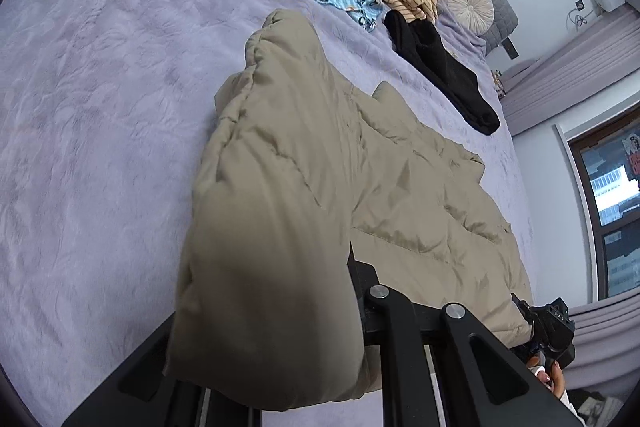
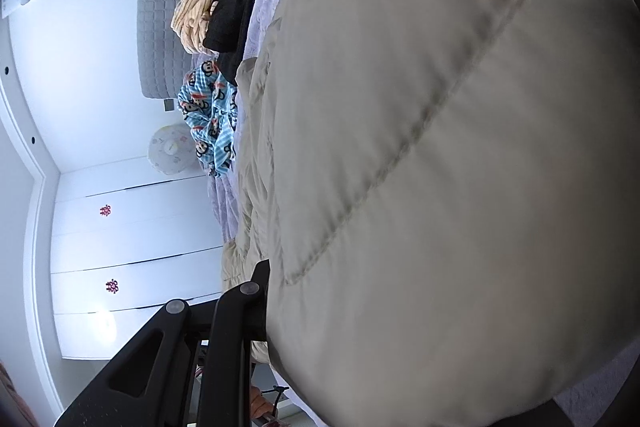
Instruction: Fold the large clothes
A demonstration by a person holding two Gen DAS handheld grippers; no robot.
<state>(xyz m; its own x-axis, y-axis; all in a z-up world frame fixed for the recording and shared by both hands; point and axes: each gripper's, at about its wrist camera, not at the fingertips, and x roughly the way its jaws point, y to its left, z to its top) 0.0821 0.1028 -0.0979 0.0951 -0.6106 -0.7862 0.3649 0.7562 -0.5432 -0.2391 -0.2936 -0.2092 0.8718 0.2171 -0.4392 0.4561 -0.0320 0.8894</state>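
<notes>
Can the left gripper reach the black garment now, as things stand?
Probably not: the left gripper is shut on the beige jacket, and the black garment lies farther up the bed.

Matt quilted beige jacket [image 1: 304, 163] cloth on a plush, fuzzy lilac blanket [image 1: 104, 75].

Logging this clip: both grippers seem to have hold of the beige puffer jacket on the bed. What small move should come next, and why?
Probably carry the lifted edge across and lay it on the jacket's flat part. The left gripper and right gripper each pinch the beige puffer jacket, one portion raised, the rest flat on the purple blanket.
</notes>
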